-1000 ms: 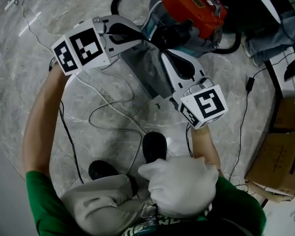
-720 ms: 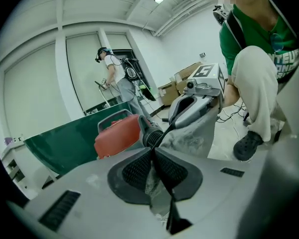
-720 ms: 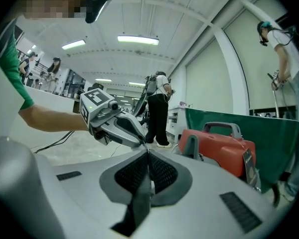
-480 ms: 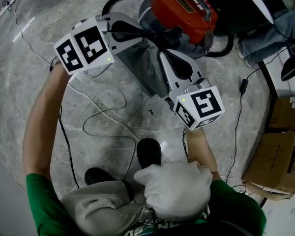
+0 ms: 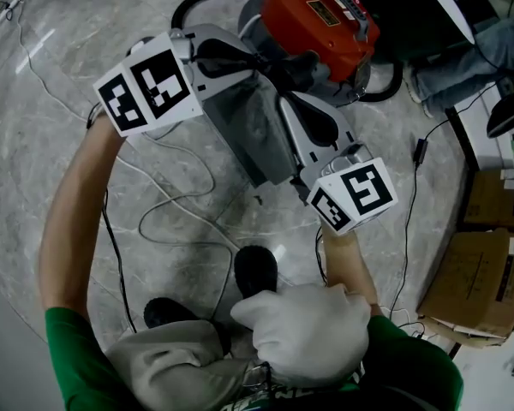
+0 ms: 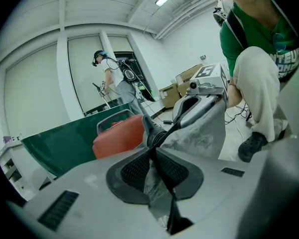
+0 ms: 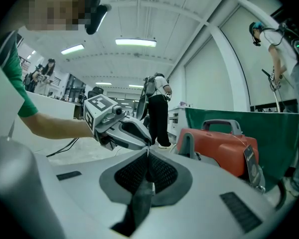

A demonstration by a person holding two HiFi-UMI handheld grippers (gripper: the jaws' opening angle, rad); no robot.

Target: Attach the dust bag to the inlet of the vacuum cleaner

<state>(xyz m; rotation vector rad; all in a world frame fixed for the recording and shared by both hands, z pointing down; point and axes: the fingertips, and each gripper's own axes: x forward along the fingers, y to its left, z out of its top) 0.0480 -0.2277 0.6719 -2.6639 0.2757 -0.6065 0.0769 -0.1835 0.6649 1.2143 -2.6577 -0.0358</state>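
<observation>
Left gripper (image 6: 152, 156) is clamped on the grey fabric of the dust bag (image 5: 253, 131). The bag hangs between both tools, its top edge far and its body trailing near. Right gripper (image 7: 148, 171) pinches the same edge. The vacuum cleaner (image 5: 321, 15) lies just beyond the fingertips, far and right, with the left gripper nearer. Against a second ago, the held edge has closed on the cleaner.
</observation>
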